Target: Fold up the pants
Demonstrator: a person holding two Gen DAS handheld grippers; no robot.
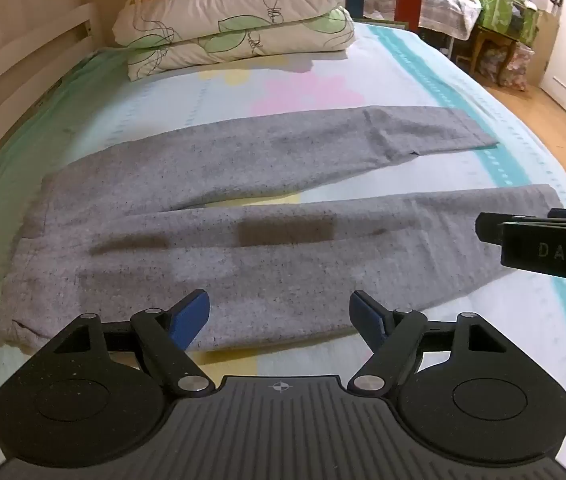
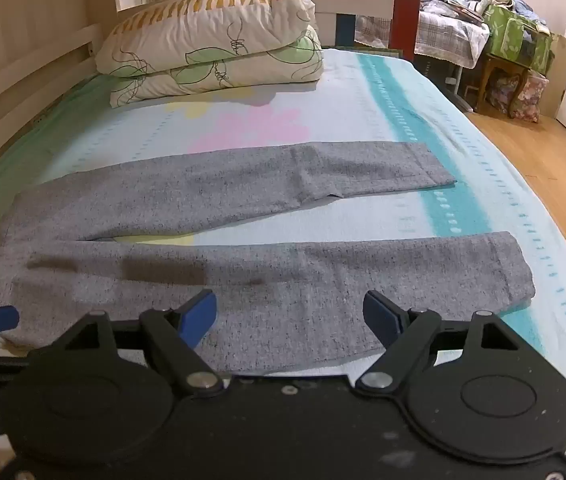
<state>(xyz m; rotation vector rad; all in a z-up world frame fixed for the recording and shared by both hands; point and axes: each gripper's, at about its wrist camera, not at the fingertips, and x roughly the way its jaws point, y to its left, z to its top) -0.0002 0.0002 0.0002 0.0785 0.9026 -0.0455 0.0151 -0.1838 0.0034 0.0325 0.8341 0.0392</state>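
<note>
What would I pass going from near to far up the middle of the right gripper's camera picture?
Right gripper, jaws open → near leg of the grey pants → far leg → pink patch on the bedsheet → stacked floral pillows → white bed frame.

Two stacked leaf-print pillows (image 1: 235,20), patterned bedsheet (image 1: 403,80), perhaps cluttered furniture (image 2: 515,40) beyond

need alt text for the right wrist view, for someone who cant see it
Grey pants lie flat on a pastel patterned bedsheet, legs spread apart and pointing right, nothing folded yet. The right tool hovers open over the near leg, gripping nothing. Two stacked floral pillows sit at the far end of the bed.
</note>
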